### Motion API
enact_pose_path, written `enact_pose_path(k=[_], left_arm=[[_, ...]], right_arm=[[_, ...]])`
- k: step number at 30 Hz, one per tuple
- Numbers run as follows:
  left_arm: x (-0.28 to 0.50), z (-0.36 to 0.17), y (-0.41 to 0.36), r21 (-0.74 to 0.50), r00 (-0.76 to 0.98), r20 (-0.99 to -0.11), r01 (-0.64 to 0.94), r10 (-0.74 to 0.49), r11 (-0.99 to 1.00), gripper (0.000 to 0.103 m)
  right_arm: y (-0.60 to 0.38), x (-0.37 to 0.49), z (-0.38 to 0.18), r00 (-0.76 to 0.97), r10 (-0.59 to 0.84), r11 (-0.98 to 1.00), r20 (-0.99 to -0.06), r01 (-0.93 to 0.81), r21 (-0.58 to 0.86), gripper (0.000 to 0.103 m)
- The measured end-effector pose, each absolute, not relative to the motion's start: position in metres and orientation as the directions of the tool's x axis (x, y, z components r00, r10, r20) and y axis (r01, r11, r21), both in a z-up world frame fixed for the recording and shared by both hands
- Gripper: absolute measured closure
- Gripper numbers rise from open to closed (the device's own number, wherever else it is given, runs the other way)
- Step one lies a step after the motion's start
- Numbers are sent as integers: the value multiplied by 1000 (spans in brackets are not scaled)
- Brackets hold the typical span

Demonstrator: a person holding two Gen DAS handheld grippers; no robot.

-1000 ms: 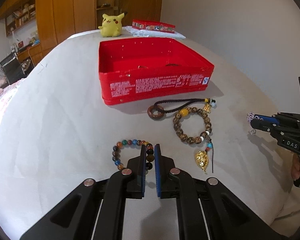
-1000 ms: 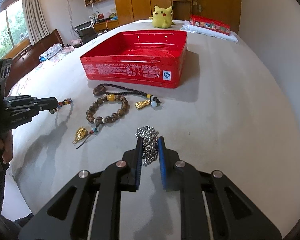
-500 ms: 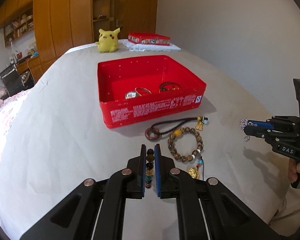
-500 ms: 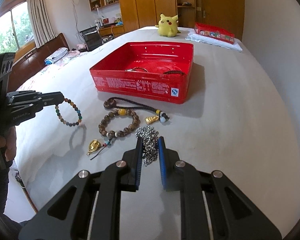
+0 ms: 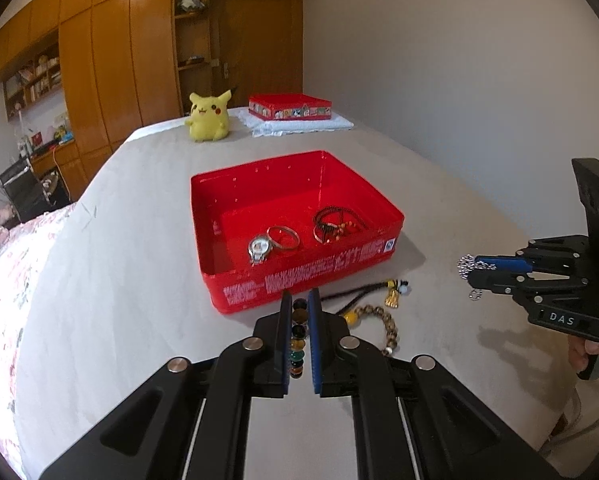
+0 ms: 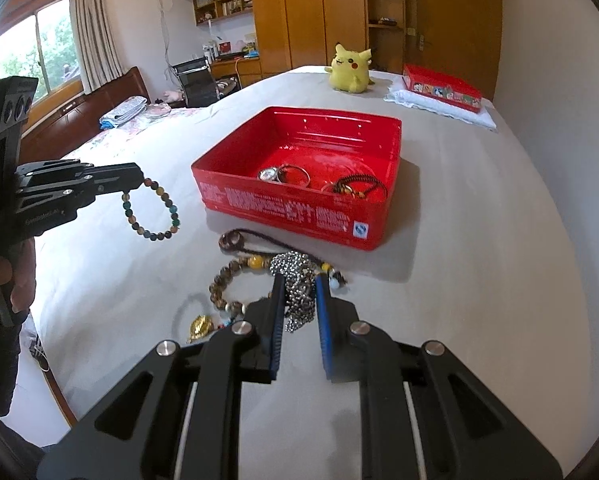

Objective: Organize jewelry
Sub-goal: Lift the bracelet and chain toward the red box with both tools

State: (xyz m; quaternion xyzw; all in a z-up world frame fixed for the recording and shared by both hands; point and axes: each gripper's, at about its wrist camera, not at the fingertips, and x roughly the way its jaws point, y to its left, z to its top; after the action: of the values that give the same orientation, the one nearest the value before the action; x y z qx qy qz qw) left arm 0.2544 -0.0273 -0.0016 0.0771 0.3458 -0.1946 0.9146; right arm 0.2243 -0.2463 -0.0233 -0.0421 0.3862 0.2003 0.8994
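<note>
My left gripper (image 5: 298,300) is shut on a multicoloured bead bracelet (image 5: 298,336), which hangs as a loop (image 6: 151,210) above the bed in the right wrist view. My right gripper (image 6: 298,284) is shut on a bunched silver ball chain (image 6: 297,284), lifted off the sheet; its end dangles at the tips (image 5: 470,270) in the left wrist view. Ahead sits the open red tin (image 5: 299,280) holding a watch (image 5: 258,248), a thin bangle (image 5: 283,237) and a dark cord bracelet (image 5: 335,222). A brown bead bracelet (image 6: 229,276) with a gold charm (image 6: 201,326) and a black cord necklace (image 6: 235,238) lie in front of the tin.
A yellow plush toy (image 5: 208,117) and a second red tin (image 5: 289,107) on a white cloth sit at the bed's far end. The wall runs along the right side. A wooden headboard (image 6: 79,120), chair and wardrobes stand to the left.
Both grippers have risen off the bed, each carrying its piece. The bead bracelet left the sheet and now hangs free. The tin's contents have come into view.
</note>
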Motion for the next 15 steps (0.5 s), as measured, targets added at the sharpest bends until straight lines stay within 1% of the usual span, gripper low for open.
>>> enact_pose_path(k=[15], left_arm=[[290,24,-42,56,712,-634,432,-303,900,96]], right_arm=[[-233,275,2,619,356,900,-700,-428,79,89]])
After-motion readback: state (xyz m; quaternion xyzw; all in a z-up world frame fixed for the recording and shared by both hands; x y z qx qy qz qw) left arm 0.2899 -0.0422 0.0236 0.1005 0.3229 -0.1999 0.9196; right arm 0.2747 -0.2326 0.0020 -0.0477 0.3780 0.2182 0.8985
